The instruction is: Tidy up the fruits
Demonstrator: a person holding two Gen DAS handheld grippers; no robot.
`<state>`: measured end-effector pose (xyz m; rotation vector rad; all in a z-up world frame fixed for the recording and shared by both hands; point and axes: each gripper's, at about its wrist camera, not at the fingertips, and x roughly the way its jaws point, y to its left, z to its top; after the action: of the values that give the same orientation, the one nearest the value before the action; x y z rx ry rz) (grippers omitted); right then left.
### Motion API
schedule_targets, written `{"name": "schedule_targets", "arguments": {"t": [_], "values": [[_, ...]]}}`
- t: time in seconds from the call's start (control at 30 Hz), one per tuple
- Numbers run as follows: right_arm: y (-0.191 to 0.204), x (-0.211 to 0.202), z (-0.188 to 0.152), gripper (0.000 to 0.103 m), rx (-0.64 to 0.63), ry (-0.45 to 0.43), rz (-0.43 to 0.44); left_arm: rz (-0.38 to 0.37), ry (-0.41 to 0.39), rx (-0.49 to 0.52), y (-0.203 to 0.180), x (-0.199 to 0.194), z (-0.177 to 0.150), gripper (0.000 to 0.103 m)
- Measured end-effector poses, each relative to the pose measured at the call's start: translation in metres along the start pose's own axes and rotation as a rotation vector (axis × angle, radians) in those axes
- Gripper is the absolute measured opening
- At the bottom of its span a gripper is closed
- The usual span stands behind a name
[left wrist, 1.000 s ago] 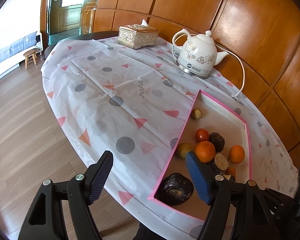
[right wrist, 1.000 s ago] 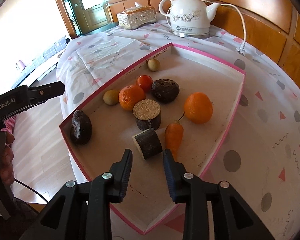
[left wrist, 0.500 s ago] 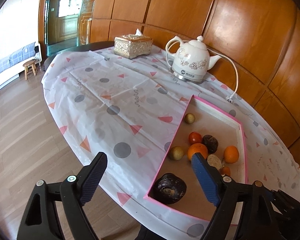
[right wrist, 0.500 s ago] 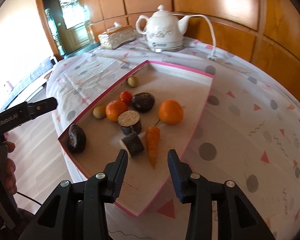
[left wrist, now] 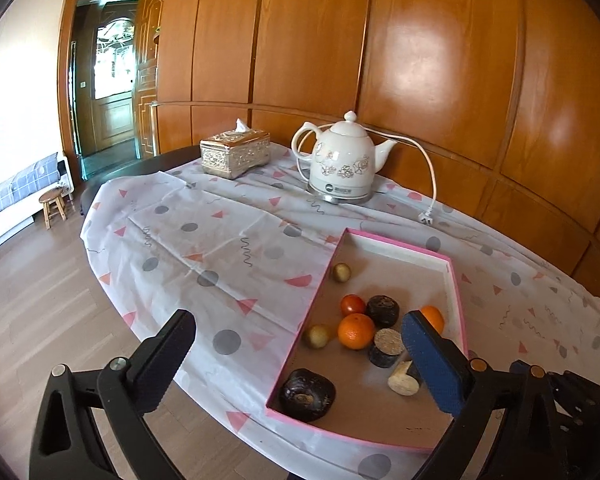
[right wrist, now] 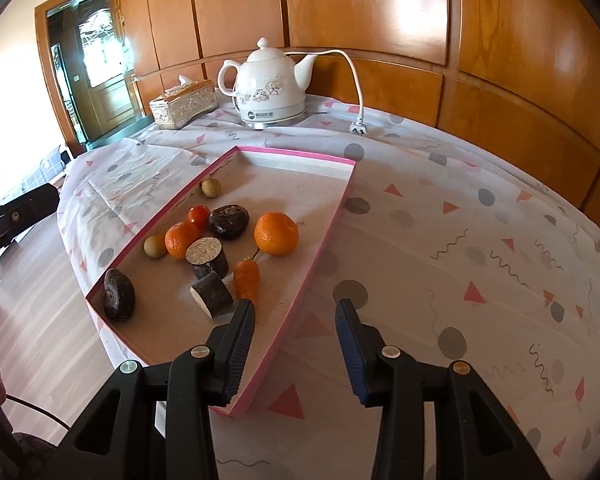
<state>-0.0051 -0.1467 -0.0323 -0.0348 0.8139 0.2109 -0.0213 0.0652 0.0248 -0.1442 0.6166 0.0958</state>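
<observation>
1. My left gripper (left wrist: 296, 354) has just been opening and now stands spread wide above the table edge — nothing lies between its pads; the near side of the pink-rimmed tray (left wrist: 458, 300) shows through the gap

2. My right gripper (right wrist: 296, 334) is parted with nothing in its grasp. Its opening widened a little over the last moments, and the tray's right rim (right wrist: 320, 248) with patterned tablecloth (right wrist: 460, 240) behind it shows between the fingers

3. The fruit lies loose inside the tray, none of it held. I note two oranges — one (right wrist: 276, 233) apart towards the right rim, the other (right wrist: 181, 240) just beside a red tomato (right wrist: 199, 216)

4. Two small yellowish-green round fruits: one (right wrist: 211, 187) near the far end by the left wall, one (right wrist: 155, 246) beside the second orange

5. A carrot (right wrist: 247, 278) lies near the first orange, its tip hidden behind my right gripper's left finger (right wrist: 240, 344)

6. Dark items in the same tray: a round one (right wrist: 229, 220) behind the oranges, two cut cylindrical pieces (right wrist: 206, 256) (right wrist: 213, 294), and a wrinkled dark lump (right wrist: 119, 295) in the near left corner. I cannot tell what these are

7. Beyond the tray stand a white kettle (right wrist: 270, 84) on its base and a tissue box (right wrist: 184, 104)
</observation>
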Motion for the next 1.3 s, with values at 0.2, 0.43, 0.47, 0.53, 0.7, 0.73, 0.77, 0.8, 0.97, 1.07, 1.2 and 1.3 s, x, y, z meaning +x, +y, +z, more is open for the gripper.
{"name": "schedule_targets", "arguments": {"t": [0.2, 0.43, 0.47, 0.53, 0.7, 0.73, 0.77, 0.8, 0.97, 1.07, 1.2, 1.3], "values": [[0.0, -0.0006, -0.001, 0.042, -0.001, -0.002, -0.001, 0.01, 0.011, -0.008, -0.0015, -0.0009, -0.0003, 0.103], [-0.0007, -0.0038, -0.0021, 0.042, -0.001, -0.017, -0.01, 0.056, 0.019, 0.001, -0.0026, 0.0013, -0.0006, 0.103], [-0.0011, -0.0042, -0.0022, 0.042, 0.001, -0.02, -0.014, 0.064, 0.021, 0.004, -0.0028, 0.0019, -0.0008, 0.103], [-0.0018, -0.0049, -0.002, 0.042, 0.005, -0.025, -0.02, 0.073, 0.032, 0.001, -0.0024, 0.0039, -0.0014, 0.103], [-0.0019, -0.0074, -0.0014, 0.042, 0.008, -0.041, -0.033, 0.083, 0.0, 0.001, -0.0023, -0.0003, -0.0027, 0.103], [-0.0018, -0.0078, -0.0012, 0.042, 0.011, -0.044, -0.035, 0.09, -0.011, 0.003, -0.0029, -0.001, -0.003, 0.103], [-0.002, -0.0079, -0.0012, 0.042, 0.013, -0.045, -0.036, 0.092, -0.015, 0.007, -0.0034, -0.0007, -0.0032, 0.103], [-0.0019, -0.008, -0.0013, 0.042, 0.015, -0.045, -0.035, 0.089, -0.014, 0.009, -0.0035, -0.0002, -0.0034, 0.103], [0.0013, -0.0088, -0.0012, 0.043, 0.004, -0.053, -0.039, 0.091, -0.01, 0.009, -0.0032, 0.0021, -0.0042, 0.103], [0.0034, -0.0087, -0.0007, 0.043, -0.002, -0.054, -0.038, 0.086, -0.022, 0.012, -0.0035, 0.0006, -0.0038, 0.103], [0.0052, -0.0077, -0.0012, 0.043, -0.006, -0.05, -0.036, 0.074, -0.02, 0.017, -0.0048, 0.0005, -0.0038, 0.103], [0.0061, -0.0078, -0.0008, 0.043, -0.008, -0.053, -0.036, 0.059, -0.017, 0.017, -0.0062, -0.0001, -0.0039, 0.103]]}}
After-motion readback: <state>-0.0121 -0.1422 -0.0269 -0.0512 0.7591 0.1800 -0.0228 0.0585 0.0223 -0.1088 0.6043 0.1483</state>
